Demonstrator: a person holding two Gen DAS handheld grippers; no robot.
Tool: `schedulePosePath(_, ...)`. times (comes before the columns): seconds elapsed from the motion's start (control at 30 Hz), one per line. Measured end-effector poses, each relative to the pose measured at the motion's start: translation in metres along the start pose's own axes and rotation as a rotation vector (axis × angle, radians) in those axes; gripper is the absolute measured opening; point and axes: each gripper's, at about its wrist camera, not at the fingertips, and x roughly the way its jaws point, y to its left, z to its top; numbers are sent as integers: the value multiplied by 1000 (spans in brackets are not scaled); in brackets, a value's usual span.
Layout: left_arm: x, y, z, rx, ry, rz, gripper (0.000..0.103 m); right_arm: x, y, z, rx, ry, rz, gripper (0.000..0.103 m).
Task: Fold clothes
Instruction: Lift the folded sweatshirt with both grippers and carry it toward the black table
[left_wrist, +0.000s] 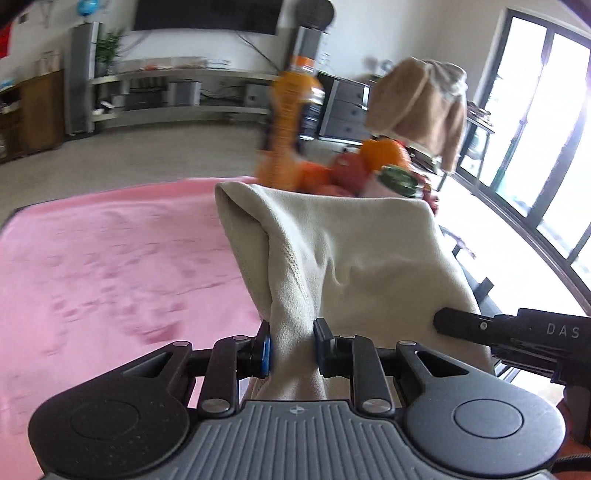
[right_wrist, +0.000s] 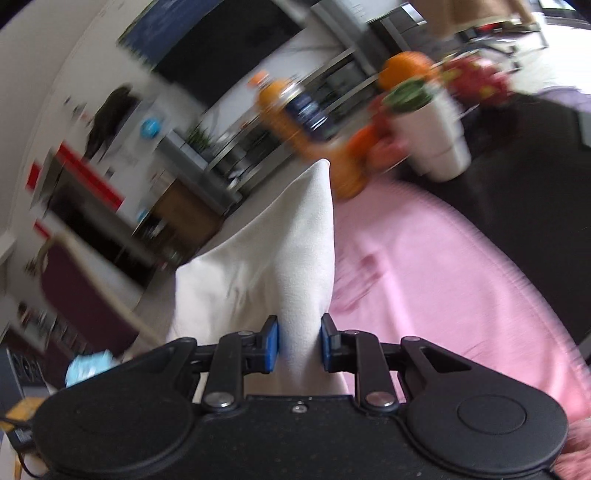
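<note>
From the left wrist camera, the left claw is clamped on a bunched edge of a cream garment, which hangs lifted above a pink cloth spread over the worktop; the tip of the right claw reaches in from the right and meets the same fabric near its far edge. Behind the garment stand an orange juice bottle, some oranges and a green-lidded cup, all blurred. From the right wrist camera, the right claw pinches another gathered part of the cream garment, which rises in a peak above the pink cloth, with the bottle and cup beyond. The folding looks barely under way: the garment is held up at two points, off the worktop, with no flat, finished fold to be seen. Laying it out and making the folds appears to remain.
</note>
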Motion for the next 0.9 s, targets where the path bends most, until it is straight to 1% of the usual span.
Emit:
schedulePosePath(0.13, 42, -34, 11, -31, 42, -57, 20, 4, -24, 31, 3, -22, -96, 22)
schedulePosePath(0.23, 69, -58, 14, -13, 67, -65, 20, 16, -45, 47, 17, 8, -134, 22)
schedulePosePath(0.3, 87, -66, 14, 4, 82, -66, 19, 29, -60, 55, 34, 27, -162, 22)
schedulePosePath(0.37, 101, -71, 15, 19, 91, -68, 19, 42, -75, 60, 39, 36, -167, 22)
schedulePosePath(0.43, 121, -72, 15, 33, 106, -16, 21, 58, -90, 63, 32, 44, -172, 22)
schedulePosePath(0.47, 130, -72, 14, 38, 115, 10, 20, 66, -96, 64, 22, 48, -185, 26)
schedulePosePath(0.5, 136, -68, 11, 20, 133, 33, 20, 75, -102, 67, -2, 64, -250, 28)
schedulePosePath(0.53, 140, -62, 8, -11, 153, 43, 20, 76, -106, 69, -22, 72, -329, 33)
schedulePosePath(0.57, 143, -55, 5, -40, 173, 52, 20, 76, -111, 70, -31, 66, -424, 37)
schedulePosePath(0.6, 143, -47, 0, -57, 184, 56, 20, 72, -112, 70, -31, 59, -498, 40)
schedulePosePath(0.63, 142, -39, -4, -72, 194, 61, 20, 67, -113, 69, -29, 52, -568, 48)
schedulePosePath(0.67, 139, -33, -9, -80, 200, 70, 20, 59, -112, 67, -34, 29, -594, 51)
schedulePosePath(0.7, 140, -28, -9, -88, 203, 76, 20, 50, -110, 65, -40, 2, -611, 51)
schedulePosePath(0.73, 137, -24, -11, -99, 205, 74, 20, 43, -107, 62, -45, -19, -603, 51)
schedulePosePath(0.77, 134, -22, -12, -106, 207, 62, 20, 37, -104, 59, -50, -40, -590, 48)
schedulePosePath(0.8, 131, -21, -12, -112, 209, 50, 19, 34, -102, 55, -44, -45, -554, 46)
schedulePosePath(0.83, 129, -23, -13, -107, 208, 36, 19, 31, -101, 52, -36, -48, -513, 34)
schedulePosePath(0.87, 126, -28, -14, -91, 203, 21, 19, 32, -99, 49, -24, -32, -467, 25)
schedulePosePath(0.9, 124, -34, -14, -71, 197, 6, 19, 33, -97, 45, -11, -14, -419, 23)
